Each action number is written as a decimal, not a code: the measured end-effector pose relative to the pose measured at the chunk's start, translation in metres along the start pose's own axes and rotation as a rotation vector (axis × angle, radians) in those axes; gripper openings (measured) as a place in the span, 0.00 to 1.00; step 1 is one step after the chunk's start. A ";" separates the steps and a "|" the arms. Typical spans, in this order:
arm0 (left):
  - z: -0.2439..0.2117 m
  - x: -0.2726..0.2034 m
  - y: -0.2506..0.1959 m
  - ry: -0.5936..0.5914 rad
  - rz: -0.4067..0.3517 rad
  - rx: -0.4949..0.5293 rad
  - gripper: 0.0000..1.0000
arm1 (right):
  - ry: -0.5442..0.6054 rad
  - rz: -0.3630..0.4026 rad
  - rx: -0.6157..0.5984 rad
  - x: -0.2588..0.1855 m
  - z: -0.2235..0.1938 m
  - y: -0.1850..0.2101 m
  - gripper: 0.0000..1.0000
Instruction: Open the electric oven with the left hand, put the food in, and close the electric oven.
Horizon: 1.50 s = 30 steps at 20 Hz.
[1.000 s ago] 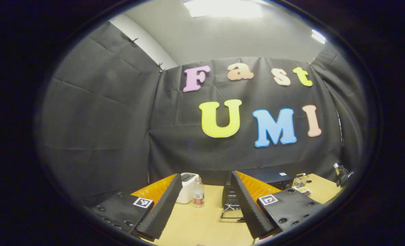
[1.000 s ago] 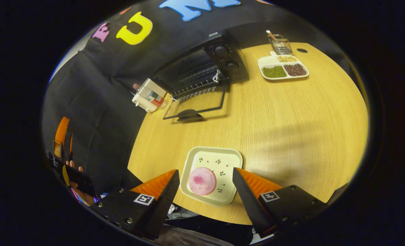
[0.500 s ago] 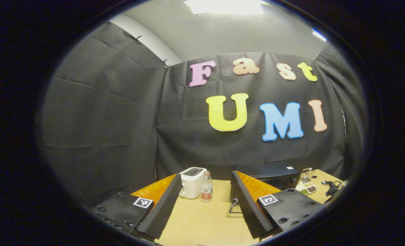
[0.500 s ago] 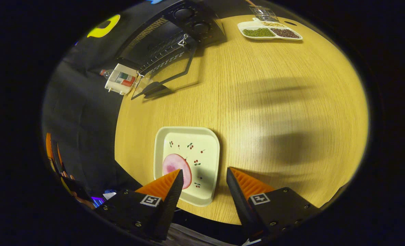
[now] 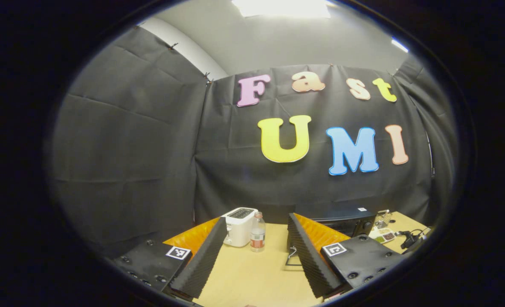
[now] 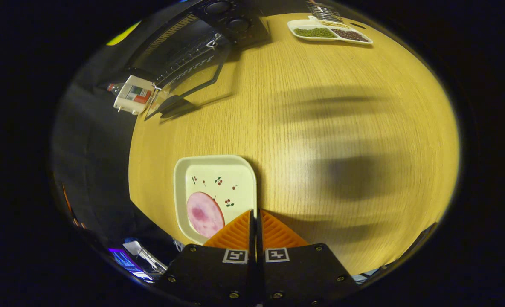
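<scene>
1. Wood-grain table [image 6: 320, 128] inside black-cloth booth; ceiling light panel [image 5: 282, 6] at top of left gripper view.
2. Left gripper [image 5: 252, 251]: held up off the table, level, aimed at back wall. Jaws wide apart, nothing between them.
3. Seen past left gripper's fingers: white toaster [image 5: 239, 221] and small bottle [image 5: 257, 232] standing side by side at far table edge, just apart or touching, can't tell.
4. Electric oven [image 5: 342, 219] to the right of the bottle against the back cloth, partly hidden behind the gripper's right finger. Bit of dropped door frame visible at table level.
5. Right gripper view, oven [image 6: 201, 38] at upper left: door [image 6: 188, 85] swung fully down, lying flat on table, wire rack visible inside, two knobs on the panel side.
6. Toaster just beside the open door's far corner in that view.
7. Right gripper [image 6: 255, 215]: angled down over near table edge, jaws closed together on the right rim of the square plate [image 6: 214, 170]. Rim edge sits right at the fingertip line; looks pinched, both fingers meeting there.
8. Plate: cream, small cherry print, resting on table near front edge, well apart from oven.
9. Food [image 6: 204, 214]: round pink slice on the plate's near-left part, just beside the fingertips, not touching them as far as visible.
10. Divided dish [image 6: 329, 33] with green and dark contents at far right of table, near the oven's knob side; wire holder behind it.
</scene>
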State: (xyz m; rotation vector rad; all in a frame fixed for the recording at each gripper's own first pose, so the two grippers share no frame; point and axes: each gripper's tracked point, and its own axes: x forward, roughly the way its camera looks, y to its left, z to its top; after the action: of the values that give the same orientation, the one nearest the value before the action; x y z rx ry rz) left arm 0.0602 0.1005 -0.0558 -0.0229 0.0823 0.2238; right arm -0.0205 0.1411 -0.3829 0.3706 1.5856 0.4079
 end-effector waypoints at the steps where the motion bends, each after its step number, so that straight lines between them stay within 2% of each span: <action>1: -0.002 0.000 -0.002 0.005 -0.001 0.000 1.00 | -0.016 0.004 0.007 -0.005 -0.001 0.003 0.01; 5: -0.004 0.004 -0.009 0.009 -0.015 -0.006 1.00 | -0.048 0.070 0.102 -0.010 0.002 0.021 0.00; 10: -0.004 0.016 -0.015 0.002 -0.034 -0.007 1.00 | -0.081 0.139 0.142 -0.015 0.018 0.061 0.00; 16: -0.009 0.038 -0.003 0.001 -0.029 -0.021 1.00 | -0.200 0.182 0.243 -0.026 0.066 0.105 0.01; 24: -0.020 0.072 0.040 0.016 0.002 -0.013 1.00 | -0.371 0.251 0.520 -0.016 0.138 0.150 0.01; 30: -0.022 0.099 0.057 0.019 -0.007 0.013 1.00 | -0.483 0.307 0.728 -0.007 0.186 0.169 0.01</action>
State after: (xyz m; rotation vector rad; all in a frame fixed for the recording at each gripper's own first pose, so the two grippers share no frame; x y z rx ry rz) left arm 0.1424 0.1775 -0.0867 -0.0121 0.1030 0.2157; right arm 0.1643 0.2936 -0.3044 1.1858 1.1523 -0.0549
